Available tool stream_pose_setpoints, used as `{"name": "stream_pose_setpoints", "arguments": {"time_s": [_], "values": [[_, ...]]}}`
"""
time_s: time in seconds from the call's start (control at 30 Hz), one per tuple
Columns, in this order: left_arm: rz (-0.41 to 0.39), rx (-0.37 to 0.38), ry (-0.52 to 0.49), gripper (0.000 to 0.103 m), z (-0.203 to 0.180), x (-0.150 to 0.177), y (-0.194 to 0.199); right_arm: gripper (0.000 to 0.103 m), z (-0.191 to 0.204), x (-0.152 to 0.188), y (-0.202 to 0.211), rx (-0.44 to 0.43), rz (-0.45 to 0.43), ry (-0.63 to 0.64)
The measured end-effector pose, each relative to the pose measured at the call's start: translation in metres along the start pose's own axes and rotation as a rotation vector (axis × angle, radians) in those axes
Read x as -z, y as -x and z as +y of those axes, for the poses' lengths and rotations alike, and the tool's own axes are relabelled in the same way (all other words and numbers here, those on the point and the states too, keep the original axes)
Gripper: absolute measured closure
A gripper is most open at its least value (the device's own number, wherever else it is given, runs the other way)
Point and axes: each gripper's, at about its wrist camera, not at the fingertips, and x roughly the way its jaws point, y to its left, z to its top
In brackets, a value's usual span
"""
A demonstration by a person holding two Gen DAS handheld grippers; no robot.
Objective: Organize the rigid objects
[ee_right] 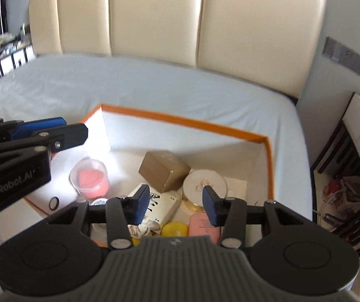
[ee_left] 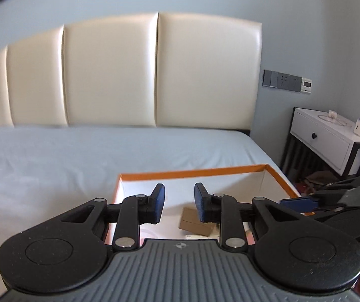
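Observation:
An orange-rimmed white box (ee_right: 187,123) sits on the bed and holds several objects: a gold-brown carton (ee_right: 163,171), a pink cup (ee_right: 90,176), a round white-and-gold tin (ee_right: 205,183), a white pack with black writing (ee_right: 159,205), a yellow piece (ee_right: 174,229) and a pink bar (ee_right: 203,226). My right gripper (ee_right: 176,205) is open and empty above them. My left gripper (ee_left: 179,202) is open and empty over the box (ee_left: 192,172), with the carton (ee_left: 195,222) below it. It also shows in the right wrist view (ee_right: 54,136).
The bed (ee_left: 79,156) has a grey-blue sheet and a cream padded headboard (ee_left: 129,70). A white nightstand (ee_left: 330,138) with a tissue pack stands at the right. Clutter lies on the floor (ee_right: 341,193) beside the bed.

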Motion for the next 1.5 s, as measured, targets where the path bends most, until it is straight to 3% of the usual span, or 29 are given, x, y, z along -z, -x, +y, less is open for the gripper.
{"name": "stream_pose_setpoints", "arguments": {"time_s": [0.17, 0.3, 0.33, 0.4, 0.43, 0.53, 0.57, 0.63, 0.7, 0.73, 1.0, 1.2, 1.5], "values": [[-0.037, -0.043, 0.011, 0.070, -0.010, 0.023, 0.032, 0.054, 0.000, 0.033, 0.040, 0.070, -0.166, -0.041], [-0.044, -0.124, -0.010, 0.070, -0.021, 0.044, 0.050, 0.053, 0.004, 0.061, 0.061, 0.122, -0.273, -0.043], [-0.051, -0.147, -0.020, 0.070, -0.024, 0.048, 0.054, 0.050, 0.004, 0.068, 0.066, 0.121, -0.297, -0.051], [-0.075, -0.179, -0.032, 0.070, -0.028, 0.055, 0.065, 0.032, 0.002, 0.081, 0.072, 0.121, -0.335, -0.072], [-0.083, -0.189, -0.035, 0.069, -0.030, 0.057, 0.067, 0.031, 0.001, 0.085, 0.076, 0.119, -0.349, -0.082], [-0.126, -0.222, -0.014, 0.051, -0.032, 0.061, 0.079, 0.028, 0.000, 0.089, 0.083, 0.102, -0.363, -0.098], [-0.140, -0.221, -0.001, 0.039, -0.030, 0.063, 0.083, 0.024, 0.000, 0.091, 0.086, 0.100, -0.372, -0.097], [-0.152, -0.233, 0.013, 0.036, -0.030, 0.065, 0.087, 0.018, 0.001, 0.099, 0.091, 0.103, -0.378, -0.090], [-0.156, -0.258, 0.001, 0.022, -0.032, 0.069, 0.086, 0.014, 0.002, 0.105, 0.094, 0.104, -0.361, -0.097], [-0.151, -0.259, -0.008, 0.020, -0.033, 0.071, 0.084, 0.014, 0.002, 0.110, 0.093, 0.101, -0.344, -0.105], [-0.015, -0.227, 0.010, 0.015, -0.036, 0.086, 0.065, 0.014, -0.004, 0.117, 0.072, 0.109, -0.250, -0.157], [0.033, -0.241, -0.023, 0.012, -0.040, 0.096, 0.054, 0.014, -0.005, 0.119, 0.068, 0.105, -0.259, -0.178], [0.033, -0.236, 0.034, 0.010, -0.031, 0.096, 0.058, 0.009, -0.005, 0.120, 0.070, 0.117, -0.268, -0.180]]}}
